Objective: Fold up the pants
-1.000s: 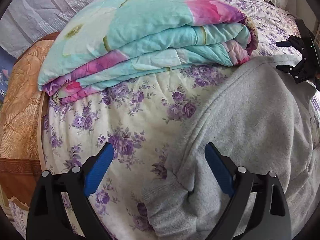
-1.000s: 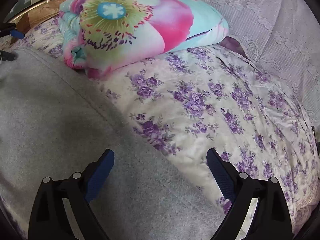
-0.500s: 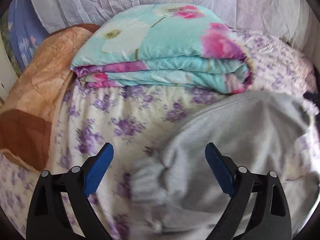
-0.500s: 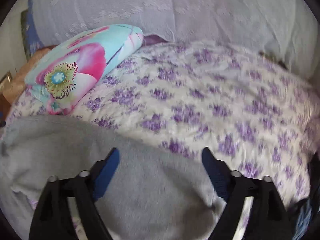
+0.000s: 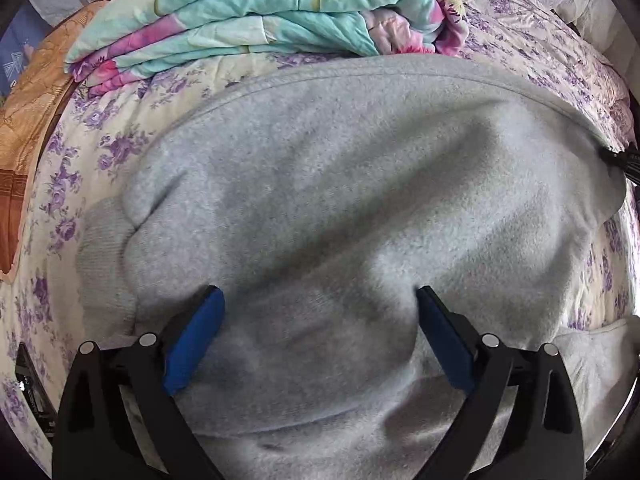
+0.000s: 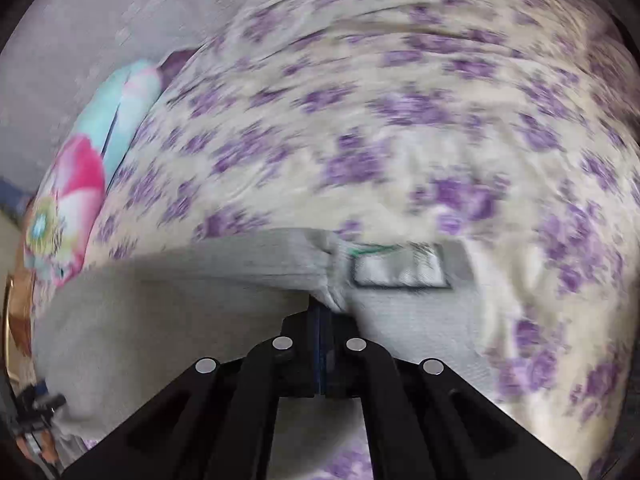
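You're at the grasp step: your right gripper (image 6: 320, 312) is clenched on the grey pants' (image 5: 320, 200) waistband at six o'clock on the floral bedsheet (image 6: 400, 120), your left gripper (image 5: 318, 312) gapes released over the cloth, so pinch there next.

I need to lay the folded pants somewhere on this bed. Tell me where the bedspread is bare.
The widest bare stretch of floral bedspread lies beyond the grey pants, right of the folded quilt. A narrower strip runs between the pants' cuff and the orange blanket. It is crowded by the quilt, which the pants' far edge nearly reaches.
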Motion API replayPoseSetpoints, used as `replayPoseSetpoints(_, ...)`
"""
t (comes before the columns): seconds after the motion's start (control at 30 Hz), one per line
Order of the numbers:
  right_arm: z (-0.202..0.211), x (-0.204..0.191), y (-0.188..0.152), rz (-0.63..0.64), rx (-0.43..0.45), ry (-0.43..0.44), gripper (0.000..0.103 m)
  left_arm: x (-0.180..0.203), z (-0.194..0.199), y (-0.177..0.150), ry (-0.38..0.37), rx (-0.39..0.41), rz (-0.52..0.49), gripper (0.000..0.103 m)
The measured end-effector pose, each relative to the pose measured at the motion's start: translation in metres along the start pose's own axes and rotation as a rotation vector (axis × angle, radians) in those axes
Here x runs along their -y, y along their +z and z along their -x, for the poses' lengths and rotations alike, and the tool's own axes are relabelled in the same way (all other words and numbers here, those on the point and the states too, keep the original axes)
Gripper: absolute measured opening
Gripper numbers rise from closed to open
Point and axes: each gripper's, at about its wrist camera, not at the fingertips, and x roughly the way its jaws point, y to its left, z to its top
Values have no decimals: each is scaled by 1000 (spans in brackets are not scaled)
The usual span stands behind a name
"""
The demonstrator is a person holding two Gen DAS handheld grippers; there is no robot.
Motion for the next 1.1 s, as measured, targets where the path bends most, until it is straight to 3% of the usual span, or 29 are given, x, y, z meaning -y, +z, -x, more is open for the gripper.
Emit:
replayPoseSetpoints(0.03,7,-17,-7,47,3,-31,15,-3,5,-1,1,-12,21,94)
replayPoseSetpoints(0.07,16,-39,-17,100,24,-25,49,-7,12,-2,-11,-9,46,93)
replayPoseSetpoints(0.13,32,-90,-40,189,76,138,70,-10,31,-2,-55,53,73,93)
replayPoseSetpoints(0.17,33,-119,-54,269,61,193,71,-8,40,-3,-54,99,67,95)
replayPoseSetpoints(0.23,18,-165,-81,426,0,150,71,-7,41,-3,68,142,63,98)
replayPoseSetpoints(0.27,3,-176,-89,486,-48,91,71,-11,32,-3,129,115,83,98)
replayPoseSetpoints(0.33,-26,-158,-88,468,-120,-112,71,-22,10,-5,151,52,98,98)
replayPoseSetpoints(0.37,-28,-135,-83,418,-132,-88,71,-30,6,-11,160,48,82,99)
replayPoseSetpoints(0.4,-16,-110,-76,346,-100,29,68,-31,5,-16,198,59,50,99)
replayPoseSetpoints(0.43,-4,-83,-70,243,-83,3,57,-29,6,-20,217,64,23,99)
replayPoseSetpoints(0.47,10,-57,-67,127,-70,-62,30,-29,11,-23,219,68,11,99)
replayPoseSetpoints(0.5,27,-42,-70,57,-71,-86,19,-30,18,-24,215,72,14,99)
replayPoseSetpoints(0.53,48,-39,-78,55,-50,-101,36,-33,28,-27,201,76,30,98)
replayPoseSetpoints(0.57,72,-44,-92,93,5,-76,66,-34,41,-31,166,93,53,98)
replayPoseSetpoints(0.63,107,-65,-128,156,68,25,81,-28,67,-42,88,160,97,98)
replayPoseSetpoints(0.7,126,-93,-168,206,51,175,81,-7,83,-56,45,191,102,98)
replayPoseSetpoints(0.77,128,-119,-210,285,3,263,89,16,87,-72,-15,181,65,98)
replayPoseSetpoints(0.83,116,-132,-249,343,-67,220,89,35,77,-87,1,139,21,98)
replayPoseSetpoints(0.9,100,-121,-278,376,-152,168,89,42,61,-105,57,109,-23,98)
replayPoseSetpoints(0.97,103,-86,-294,396,-140,108,84,34,42,-122,112,84,-63,99)
replayPoseSetpoints(1.03,123,-47,-295,365,-109,99,78,19,37,-132,79,104,-72,99)
replayPoseSetpoints(1.1,144,-7,-282,246,-51,-38,76,12,45,-134,81,95,-73,99)
